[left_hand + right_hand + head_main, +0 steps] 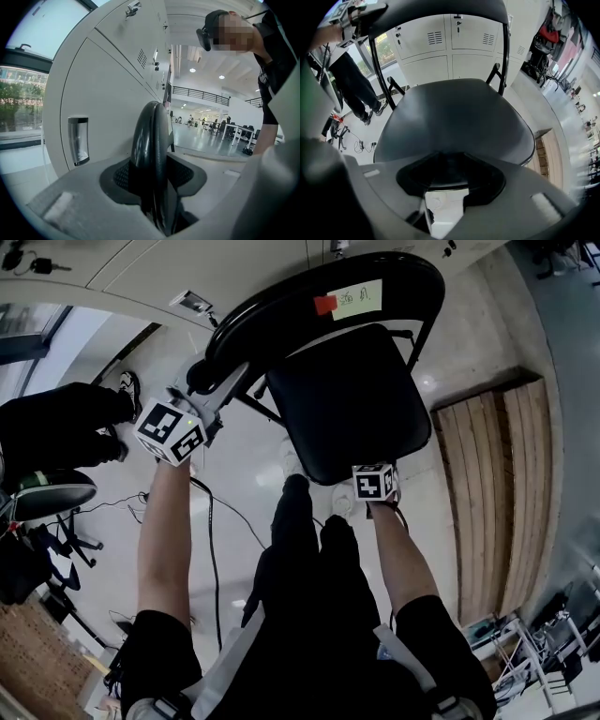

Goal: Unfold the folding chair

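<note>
A black folding chair stands in front of me, its curved backrest [319, 282] farthest from me and bearing a pale label [354, 298]. Its padded seat [342, 399] lies tilted below the backrest. My left gripper [208, 381] is shut on the backrest's left end. In the left gripper view the backrest's edge [152, 140] runs upright between the pads of the left gripper [152, 187]. My right gripper [373, 470] points steeply down, shut on the seat's front edge. In the right gripper view the seat [454, 122] fills the middle and its rim sits in the right gripper [450, 180].
Pale lockers [187, 268] stand right behind the chair. A wooden platform [492, 493] lies on the floor to the right. Another person's dark legs [66, 418] and an office chair [47, 493] are on the left. Cables [211, 521] cross the floor beside my legs [309, 559].
</note>
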`<state>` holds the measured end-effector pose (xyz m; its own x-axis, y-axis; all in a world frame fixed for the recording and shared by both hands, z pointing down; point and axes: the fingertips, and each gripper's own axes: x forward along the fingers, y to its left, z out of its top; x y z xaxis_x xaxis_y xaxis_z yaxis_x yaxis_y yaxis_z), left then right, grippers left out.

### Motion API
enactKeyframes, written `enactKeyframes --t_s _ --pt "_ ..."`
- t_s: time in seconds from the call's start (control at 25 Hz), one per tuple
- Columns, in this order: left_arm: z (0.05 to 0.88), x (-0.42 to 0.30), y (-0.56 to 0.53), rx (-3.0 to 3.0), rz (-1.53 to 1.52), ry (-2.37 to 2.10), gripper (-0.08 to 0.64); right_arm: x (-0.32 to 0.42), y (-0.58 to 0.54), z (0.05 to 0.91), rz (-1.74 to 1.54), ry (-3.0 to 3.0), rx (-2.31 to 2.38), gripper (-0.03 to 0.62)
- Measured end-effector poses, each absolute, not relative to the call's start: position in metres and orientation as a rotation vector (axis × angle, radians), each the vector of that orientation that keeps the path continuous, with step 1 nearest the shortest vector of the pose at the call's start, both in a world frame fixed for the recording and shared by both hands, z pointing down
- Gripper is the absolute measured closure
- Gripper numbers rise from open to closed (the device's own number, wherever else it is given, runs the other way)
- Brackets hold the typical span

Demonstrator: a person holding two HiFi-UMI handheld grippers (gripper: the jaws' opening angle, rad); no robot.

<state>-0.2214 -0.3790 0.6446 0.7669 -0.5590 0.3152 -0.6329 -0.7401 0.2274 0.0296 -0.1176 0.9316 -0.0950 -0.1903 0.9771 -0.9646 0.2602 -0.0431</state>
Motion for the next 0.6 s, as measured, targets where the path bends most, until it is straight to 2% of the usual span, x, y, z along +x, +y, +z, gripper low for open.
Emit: enactKeyframes --t_s 0.6 --pt "0.667 -0.232 -0.4 2.65 0.313 -1.003 0.368 0.027 -0.111 0.956 1.0 -1.475 1.052 0.425"
